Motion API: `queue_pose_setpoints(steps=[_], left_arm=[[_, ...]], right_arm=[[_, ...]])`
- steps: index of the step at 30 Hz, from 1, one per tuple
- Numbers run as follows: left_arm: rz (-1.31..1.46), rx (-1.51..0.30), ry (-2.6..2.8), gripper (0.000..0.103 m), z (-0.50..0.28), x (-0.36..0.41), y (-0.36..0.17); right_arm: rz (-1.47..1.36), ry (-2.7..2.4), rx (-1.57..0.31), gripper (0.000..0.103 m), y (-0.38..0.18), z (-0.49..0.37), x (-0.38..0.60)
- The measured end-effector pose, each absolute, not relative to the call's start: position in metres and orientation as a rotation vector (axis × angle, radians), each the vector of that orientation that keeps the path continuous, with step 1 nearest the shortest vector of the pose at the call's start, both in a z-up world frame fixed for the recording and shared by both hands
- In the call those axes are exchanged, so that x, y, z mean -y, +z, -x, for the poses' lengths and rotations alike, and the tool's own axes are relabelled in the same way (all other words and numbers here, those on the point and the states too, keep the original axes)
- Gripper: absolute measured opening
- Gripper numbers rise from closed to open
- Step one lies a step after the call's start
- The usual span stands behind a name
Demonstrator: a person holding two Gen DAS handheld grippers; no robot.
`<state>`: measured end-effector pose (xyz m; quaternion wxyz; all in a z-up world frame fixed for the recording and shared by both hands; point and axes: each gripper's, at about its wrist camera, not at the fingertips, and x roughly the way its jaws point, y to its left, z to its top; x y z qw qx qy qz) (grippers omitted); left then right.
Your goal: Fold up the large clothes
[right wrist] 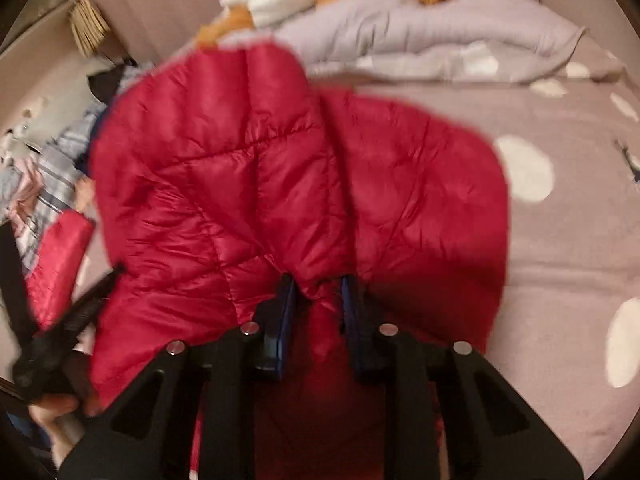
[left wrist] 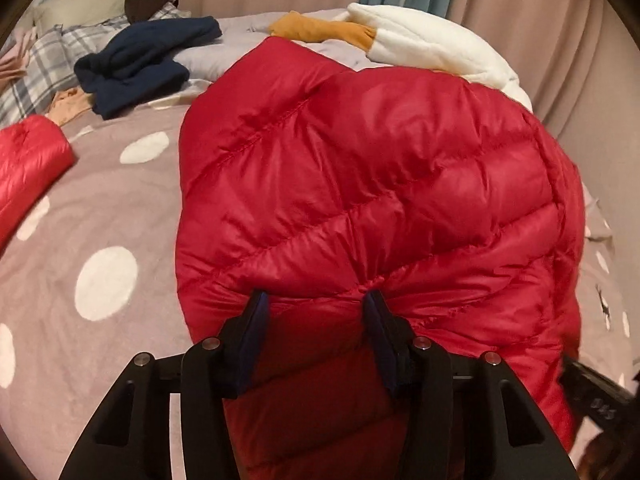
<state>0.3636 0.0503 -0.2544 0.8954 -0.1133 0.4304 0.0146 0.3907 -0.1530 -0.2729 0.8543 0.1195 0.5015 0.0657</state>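
Observation:
A red quilted down jacket [left wrist: 360,168] lies spread on the bed, its near edge lifted toward me. My left gripper [left wrist: 316,304] is shut on that edge, with puffy red fabric filling the gap between its blue-padded fingers [left wrist: 258,312]. In the right wrist view the same jacket [right wrist: 240,184] bunches and puckers where my right gripper [right wrist: 318,292] is shut on it in a narrower pinch. The left gripper [right wrist: 68,320] also shows at that view's left edge, with a hand [right wrist: 52,408] below it. This view is blurred.
The bedspread [left wrist: 100,280] is mauve with white dots. A navy garment [left wrist: 140,64], plaid clothes [left wrist: 44,60] and another red quilted piece [left wrist: 28,160] lie to the left. A white and orange fleece item [left wrist: 420,40] and a lilac pillow [right wrist: 420,28] sit behind the jacket, with curtains [left wrist: 520,20] beyond.

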Motion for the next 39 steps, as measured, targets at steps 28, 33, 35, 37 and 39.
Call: queue_pose_setpoints(steps=[28,33,35,37,39], left_arm=[[0.229,-0.281,0.031,0.048,-0.094,-0.054,-0.044],[0.332,-0.246,-0.053,0.103,-0.091,-0.064,-0.043],[0.362,-0.226,-0.115,0.103,-0.087,-0.064,-0.042],[0.356,-0.229,-0.124,0.103,-0.086,-0.062,-0.041],[0.328,-0.241,-0.099,0.103,-0.088,-0.057,-0.041]], right_arm=[[-0.152,0.098,-0.418,0.028,-0.051,-0.143,0.185],[-0.16,0.095,-0.394,0.047,-0.048,-0.128,0.188],[-0.172,0.101,-0.385,0.081,-0.047,-0.124,0.188],[-0.2,0.115,-0.359,0.102,-0.045,-0.121,0.19],[-0.225,0.119,-0.335,0.103,-0.044,-0.116,0.191]])
